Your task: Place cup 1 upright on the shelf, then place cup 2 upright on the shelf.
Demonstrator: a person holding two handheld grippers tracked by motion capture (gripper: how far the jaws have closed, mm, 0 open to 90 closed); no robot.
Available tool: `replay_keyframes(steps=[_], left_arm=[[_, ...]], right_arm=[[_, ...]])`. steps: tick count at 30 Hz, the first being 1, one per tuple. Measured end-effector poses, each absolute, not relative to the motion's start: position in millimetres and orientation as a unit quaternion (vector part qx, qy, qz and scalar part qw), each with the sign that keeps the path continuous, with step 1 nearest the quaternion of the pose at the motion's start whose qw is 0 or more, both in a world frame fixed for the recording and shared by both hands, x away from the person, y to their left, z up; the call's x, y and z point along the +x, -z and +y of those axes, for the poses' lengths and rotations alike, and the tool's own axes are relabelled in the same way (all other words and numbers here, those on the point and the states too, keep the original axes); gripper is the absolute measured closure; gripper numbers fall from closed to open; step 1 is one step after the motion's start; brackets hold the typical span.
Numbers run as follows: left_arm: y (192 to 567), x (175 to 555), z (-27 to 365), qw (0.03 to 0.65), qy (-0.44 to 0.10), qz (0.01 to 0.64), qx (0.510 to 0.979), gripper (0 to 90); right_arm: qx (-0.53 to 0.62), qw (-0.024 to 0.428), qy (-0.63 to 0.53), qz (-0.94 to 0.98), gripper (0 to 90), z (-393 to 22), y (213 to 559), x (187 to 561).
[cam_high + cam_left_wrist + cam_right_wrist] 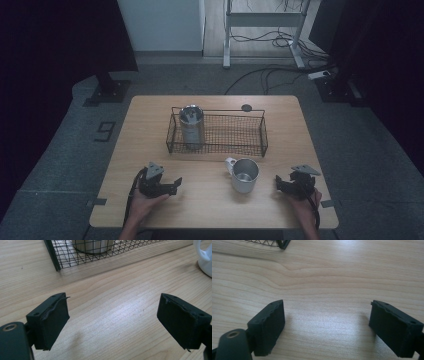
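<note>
Both hand-held grippers sit low at the near edge of the light wooden surface [210,210], jaws spread, nothing between the pads. Left hand-held gripper [170,186] is well left of the shiny steel mug with a white handle [243,175]; right hand-held gripper [281,184] is just right of it, closer.

Risks, my read:
- Right jaws face the mug's wall from the side. A low sideways approach could shove it rather than grip it; smooth round steel would slide or tip.
- Handle points away and left of the mug body, toward the basket. Clipping it would spin the mug.
- Lifting the mug into the basket means clearing the near rim; catching the wire there could drag the whole basket.

Containers:
- Mug: upright, open top, looks empty inside. It stands on the surface just in front of the basket, not touching it.
- Black wire-mesh rectangular basket [250,136], beyond the mug: holds one upright grey metal cylindrical canister [191,125] at its left end. Rest of the basket floor is bare.
</note>
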State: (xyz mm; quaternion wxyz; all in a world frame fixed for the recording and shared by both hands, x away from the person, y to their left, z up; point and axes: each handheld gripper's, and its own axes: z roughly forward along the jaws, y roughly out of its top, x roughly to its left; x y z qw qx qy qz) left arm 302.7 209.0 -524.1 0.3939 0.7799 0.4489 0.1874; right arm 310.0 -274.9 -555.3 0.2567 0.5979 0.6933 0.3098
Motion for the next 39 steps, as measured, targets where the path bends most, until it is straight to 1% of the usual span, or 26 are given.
replay_keyframes(steps=[7, 13, 18, 24, 27, 36, 39], left_arm=[[524, 302, 210, 0.396, -0.194, 0.451, 0.776, 10.4], [528, 304, 204, 0.385, -0.19, 0.441, 0.788, 10.4], [529, 304, 201, 0.382, -0.187, 0.438, 0.792, 10.4], [531, 303, 200, 0.375, -0.194, 0.434, 0.796, 11.2], [532, 302, 200, 0.374, -0.193, 0.435, 0.796, 11.3], [535, 302, 199, 0.365, -0.19, 0.441, 0.798, 12.3], [535, 302, 201, 0.367, -0.188, 0.44, 0.798, 12.9]], right_arm=[[0.6, 0.262, -0.308, 0.69, 13.2, -275, 555, 309], [0.58, 0.27, -0.319, 0.7, 13.3, -269, 551, 303], [0.565, 0.278, -0.339, 0.699, 13.3, -263, 540, 293], [0.552, 0.276, -0.369, 0.695, 13.4, -257, 525, 285], [0.534, 0.276, -0.388, 0.698, 13.4, -249, 513, 280], [0.503, 0.28, -0.425, 0.698, 13.6, -233, 492, 266], [0.489, 0.275, -0.439, 0.702, 13.4, -224, 483, 261]])
